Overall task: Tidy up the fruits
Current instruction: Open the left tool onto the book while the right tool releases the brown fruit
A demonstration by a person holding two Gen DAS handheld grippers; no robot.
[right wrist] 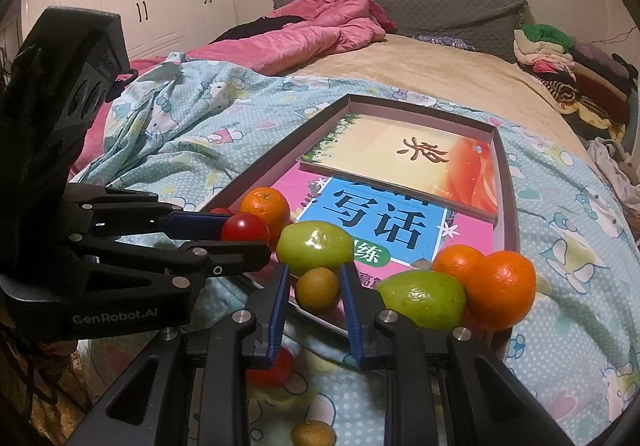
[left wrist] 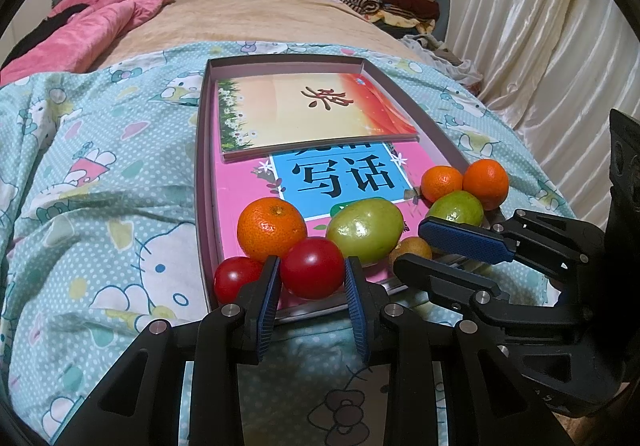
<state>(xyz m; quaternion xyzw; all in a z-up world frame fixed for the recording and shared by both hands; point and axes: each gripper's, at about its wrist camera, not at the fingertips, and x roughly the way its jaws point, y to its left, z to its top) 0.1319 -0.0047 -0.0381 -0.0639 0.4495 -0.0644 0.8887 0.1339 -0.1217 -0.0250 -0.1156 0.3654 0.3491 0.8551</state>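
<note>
Three oranges (left wrist: pixel 272 228), two green fruits (left wrist: pixel 365 231), two tomatoes (left wrist: pixel 313 267), two books (left wrist: pixel 312 114).

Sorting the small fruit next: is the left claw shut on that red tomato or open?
Shut on it: the left claw has both blue pads against the red tomato.

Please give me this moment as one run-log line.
left gripper: shut on red tomato | right gripper: shut on small brown fruit | both over tray

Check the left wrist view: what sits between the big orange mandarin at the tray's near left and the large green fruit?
A round red tomato, touching the orange mandarin and the large green fruit, gripped by the left gripper's blue-padded fingers.
</note>
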